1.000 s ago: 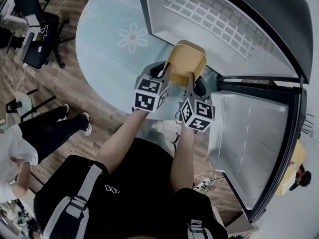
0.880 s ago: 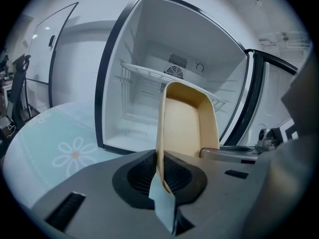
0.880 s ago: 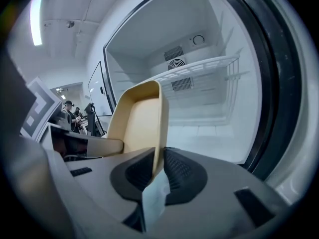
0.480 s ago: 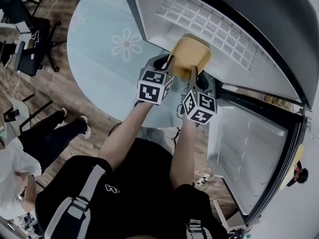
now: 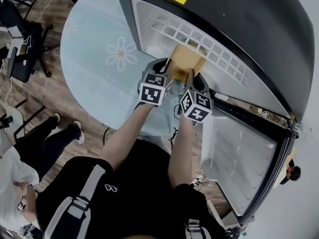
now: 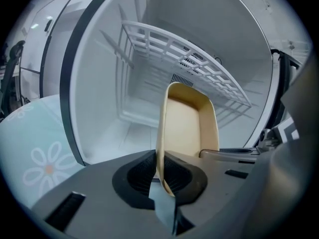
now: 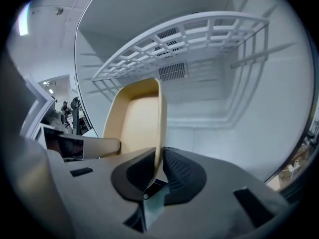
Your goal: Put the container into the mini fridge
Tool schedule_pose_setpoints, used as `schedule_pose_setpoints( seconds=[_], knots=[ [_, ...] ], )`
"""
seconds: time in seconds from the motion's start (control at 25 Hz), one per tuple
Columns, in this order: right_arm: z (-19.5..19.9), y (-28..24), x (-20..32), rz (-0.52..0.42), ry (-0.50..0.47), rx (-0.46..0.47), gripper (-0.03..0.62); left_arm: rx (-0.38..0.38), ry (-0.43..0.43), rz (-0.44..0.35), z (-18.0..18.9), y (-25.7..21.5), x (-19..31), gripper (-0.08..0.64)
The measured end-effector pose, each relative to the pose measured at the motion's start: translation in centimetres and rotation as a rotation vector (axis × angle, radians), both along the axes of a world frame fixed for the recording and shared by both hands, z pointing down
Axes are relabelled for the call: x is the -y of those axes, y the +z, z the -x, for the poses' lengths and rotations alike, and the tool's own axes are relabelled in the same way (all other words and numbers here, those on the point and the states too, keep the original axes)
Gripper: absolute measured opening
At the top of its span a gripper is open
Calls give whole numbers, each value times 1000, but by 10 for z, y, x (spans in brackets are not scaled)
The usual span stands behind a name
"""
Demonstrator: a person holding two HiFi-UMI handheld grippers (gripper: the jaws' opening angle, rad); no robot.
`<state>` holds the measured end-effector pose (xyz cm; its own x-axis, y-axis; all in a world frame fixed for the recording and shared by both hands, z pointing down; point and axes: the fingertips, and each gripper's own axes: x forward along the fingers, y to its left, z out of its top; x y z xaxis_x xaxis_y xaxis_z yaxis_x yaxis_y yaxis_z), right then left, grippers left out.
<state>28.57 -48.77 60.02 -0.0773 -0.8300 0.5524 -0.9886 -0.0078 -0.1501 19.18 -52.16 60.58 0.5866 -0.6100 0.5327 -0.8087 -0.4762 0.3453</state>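
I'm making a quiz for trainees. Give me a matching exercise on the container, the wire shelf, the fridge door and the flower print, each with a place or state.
1 container
2 wire shelf
3 fridge door
4 flower print

a swung open
b white grid
c on the pale blue round surface
d clamped by left gripper and right gripper

Pairs: 1-d, 2-b, 3-a, 4-c

Black shirt, grey left tongs and right tongs.
Short sleeves, small white logo, grey black-edged shoulder straps; black ribbed pads on moulded grey bodies, cubes bearing black-and-white square markers.
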Motion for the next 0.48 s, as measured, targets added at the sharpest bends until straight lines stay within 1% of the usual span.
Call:
schedule_pose_setpoints(
  seconds=[0.12,0.32,0.48],
  knots=[
    [-2,5,6,14,4,-2,31,-3,-4,-5,-2,5,4,26],
    [-2,13,19,32,0,-1,34,18,19,-50,-3,12,19,28],
    [-5,11,26,20,0,-10,34,14,32,-80,-7,10,24,35]
  ],
)
